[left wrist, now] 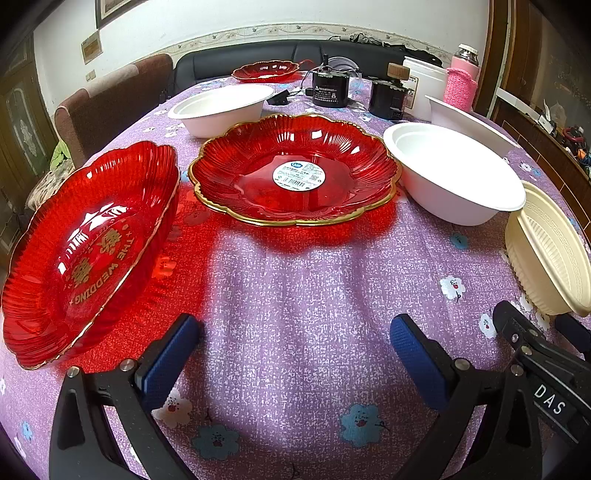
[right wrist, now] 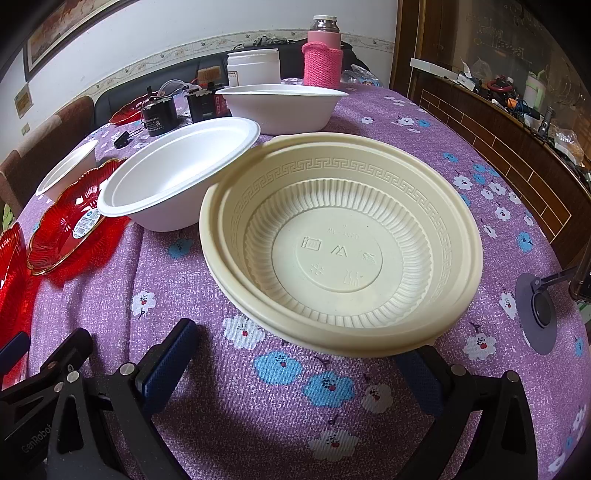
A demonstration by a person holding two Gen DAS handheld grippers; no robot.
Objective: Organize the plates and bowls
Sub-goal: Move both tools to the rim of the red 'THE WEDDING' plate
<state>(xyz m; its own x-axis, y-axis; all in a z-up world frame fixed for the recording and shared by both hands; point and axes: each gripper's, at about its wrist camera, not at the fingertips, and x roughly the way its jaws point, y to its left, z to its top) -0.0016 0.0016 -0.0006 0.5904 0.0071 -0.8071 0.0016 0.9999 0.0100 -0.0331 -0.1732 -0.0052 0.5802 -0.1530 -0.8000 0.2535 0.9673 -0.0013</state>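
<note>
Left gripper (left wrist: 295, 350) wide apart, right gripper (right wrist: 299, 350) apart w/ cream bowl (right wrist: 340, 243) (upright, opening up) between.

A home dining room: a bench under a purple flowered cloth (left wrist: 295, 295) carries red plates (left wrist: 295, 170), white bowls (left wrist: 454, 177) and a cream bowl (right wrist: 343, 240). At 12 o'clock a dark sofa (left wrist: 258, 55) lines a white wall with a patterned border; at 10 o'clock stands a brown upholstered chair (left wrist: 110, 99), with a framed picture (right wrist: 62, 29) above. A flask in a pink knitted sleeve (right wrist: 323, 59) sits at the far edge, a cluttered wooden sideboard (right wrist: 498, 122) at 2 o'clock.
</note>
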